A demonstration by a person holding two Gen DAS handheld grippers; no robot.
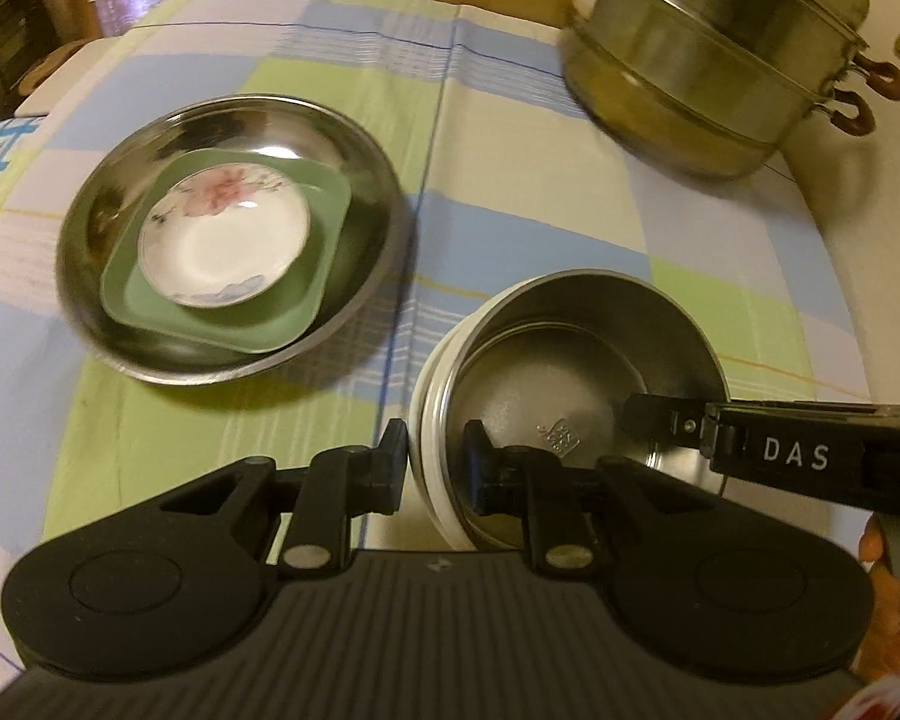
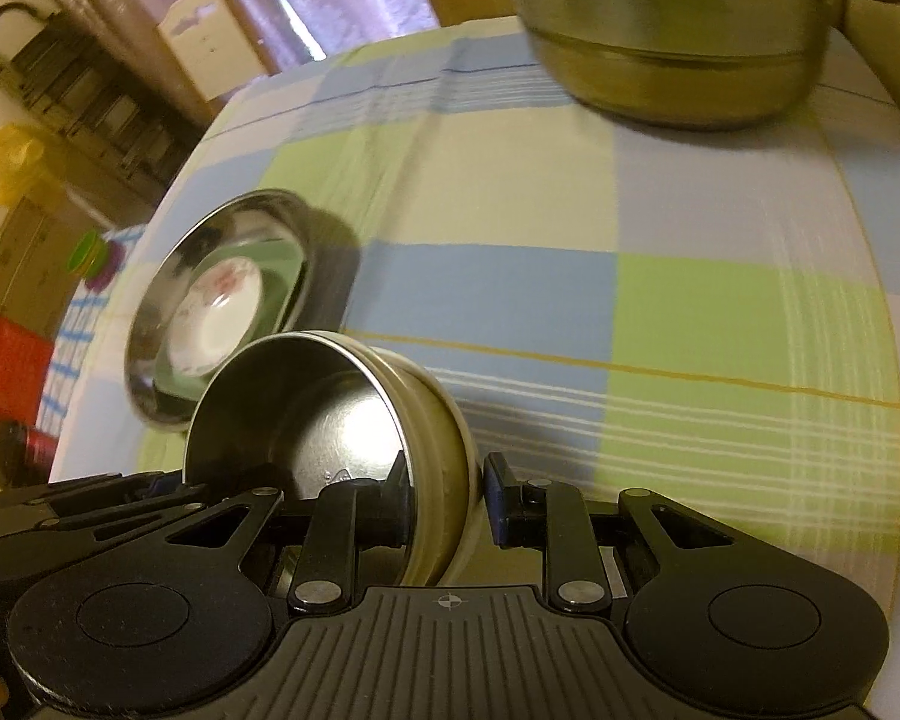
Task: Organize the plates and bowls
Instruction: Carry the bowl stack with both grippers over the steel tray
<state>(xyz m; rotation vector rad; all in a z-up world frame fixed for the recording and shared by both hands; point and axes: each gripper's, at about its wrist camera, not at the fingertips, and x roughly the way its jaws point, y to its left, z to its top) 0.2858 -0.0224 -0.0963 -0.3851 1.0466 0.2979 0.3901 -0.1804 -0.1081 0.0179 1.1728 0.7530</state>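
Observation:
Both grippers hold one steel bowl (image 1: 570, 360) with a cream outer wall. My left gripper (image 1: 435, 462) is shut on its near-left rim, one finger inside and one outside. My right gripper (image 1: 666, 426) comes in from the right, with one finger inside the bowl. In the right wrist view my right gripper (image 2: 450, 498) is shut on the tilted bowl's (image 2: 306, 408) wall, and my left gripper (image 2: 150, 492) grips the opposite side. To the left a wide steel plate (image 1: 240, 120) holds a green square plate (image 1: 324, 222) with a white floral dish (image 1: 222, 246) on top.
A tall steel steamer pot (image 1: 714, 60) with brown handles stands at the back right of the checked tablecloth (image 1: 510, 192). A person's hand (image 1: 888, 570) holds the right gripper. Beyond the table's left edge are shelves (image 2: 90, 96) and a red item (image 2: 12, 360).

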